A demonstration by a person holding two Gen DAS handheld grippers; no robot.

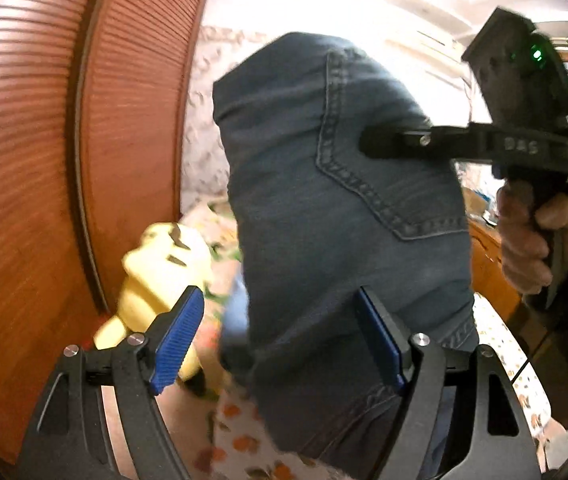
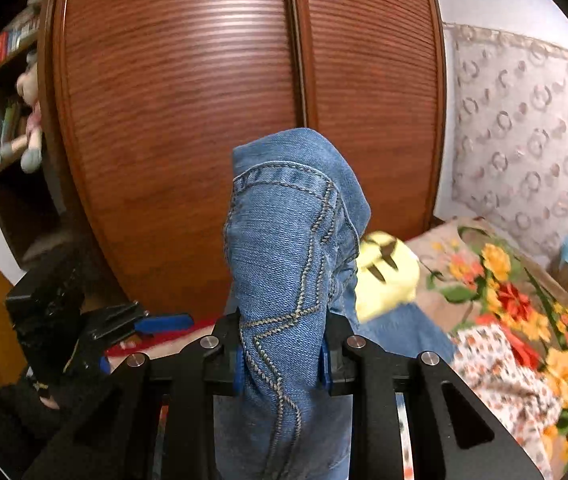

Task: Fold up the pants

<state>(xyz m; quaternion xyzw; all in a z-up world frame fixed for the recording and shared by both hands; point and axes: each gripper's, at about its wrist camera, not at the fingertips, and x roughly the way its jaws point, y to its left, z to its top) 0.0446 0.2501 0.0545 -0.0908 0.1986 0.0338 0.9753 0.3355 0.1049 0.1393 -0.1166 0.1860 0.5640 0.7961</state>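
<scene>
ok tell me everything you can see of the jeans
The jeans are blue denim with tan double stitching and a back pocket. They hang bunched and lifted above the floral bedspread. The right claw is shut on a stitched fold. In the left wrist view the left claw stands open, the cloth against its right pad. A yellow plush sits behind.

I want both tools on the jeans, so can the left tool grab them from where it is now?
Probably yes. The left tool is open, and the jeans hang right against its right pad with nothing between. The right tool already grips them.
</scene>
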